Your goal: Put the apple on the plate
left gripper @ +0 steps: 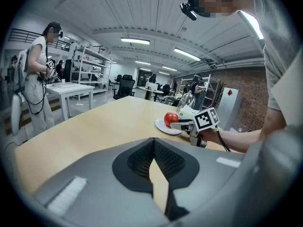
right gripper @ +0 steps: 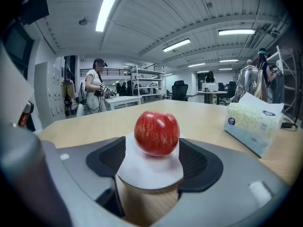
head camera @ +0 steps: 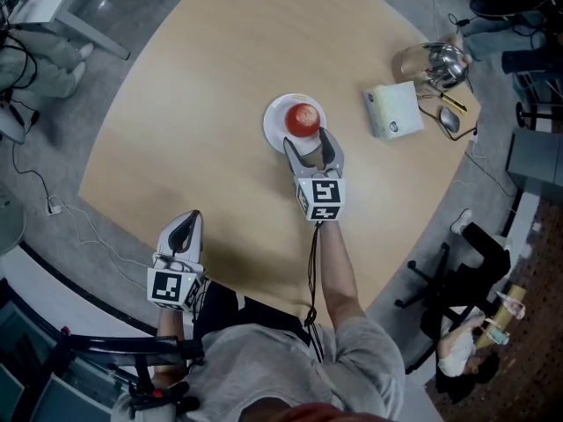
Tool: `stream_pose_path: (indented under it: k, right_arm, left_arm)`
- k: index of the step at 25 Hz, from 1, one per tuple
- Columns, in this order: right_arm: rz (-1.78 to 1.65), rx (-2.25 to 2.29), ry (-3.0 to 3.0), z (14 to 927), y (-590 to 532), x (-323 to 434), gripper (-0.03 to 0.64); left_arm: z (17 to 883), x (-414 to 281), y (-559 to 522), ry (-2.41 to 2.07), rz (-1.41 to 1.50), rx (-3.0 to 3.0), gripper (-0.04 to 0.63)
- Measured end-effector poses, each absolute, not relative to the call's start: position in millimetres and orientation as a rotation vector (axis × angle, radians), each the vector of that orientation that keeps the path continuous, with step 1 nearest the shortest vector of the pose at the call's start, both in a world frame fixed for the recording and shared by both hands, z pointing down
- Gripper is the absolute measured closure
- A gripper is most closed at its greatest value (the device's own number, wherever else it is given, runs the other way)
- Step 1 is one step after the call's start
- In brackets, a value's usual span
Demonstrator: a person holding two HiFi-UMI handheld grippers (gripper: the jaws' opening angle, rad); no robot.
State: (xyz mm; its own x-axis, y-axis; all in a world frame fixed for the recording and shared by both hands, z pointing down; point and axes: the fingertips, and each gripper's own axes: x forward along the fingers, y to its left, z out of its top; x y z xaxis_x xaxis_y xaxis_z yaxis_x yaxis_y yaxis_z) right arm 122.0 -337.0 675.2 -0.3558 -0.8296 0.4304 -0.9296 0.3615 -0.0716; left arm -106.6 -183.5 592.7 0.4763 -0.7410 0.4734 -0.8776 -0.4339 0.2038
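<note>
Wooden table (head camera: 202, 104), apple (head camera: 303, 120) on plate (head camera: 272, 126), right gripper (head camera: 310, 141) just behind it, jaws apart, empty

Side edges of the plate (right gripper: 149, 175) behind jaws of the right hand-held gripper (right gripper: 151, 162); far shelves (right gripper: 147, 85) indistinct.

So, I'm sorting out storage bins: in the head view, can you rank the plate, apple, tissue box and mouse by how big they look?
1. The plate and the tissue box look about alike, too close to rank.
2. The apple, sitting on the plate.
3. The mouse, smallest.
</note>
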Motion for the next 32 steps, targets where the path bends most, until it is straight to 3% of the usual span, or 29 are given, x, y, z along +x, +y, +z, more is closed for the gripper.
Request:
stream_pose_path:
  k: [32]
  right_arm:
    - [0.434, 1.576, -2.304, 656, -331, 122, 0.268]
  left_arm:
    - [559, -114, -171, -1.395, 0.395, 2.354, 0.577]
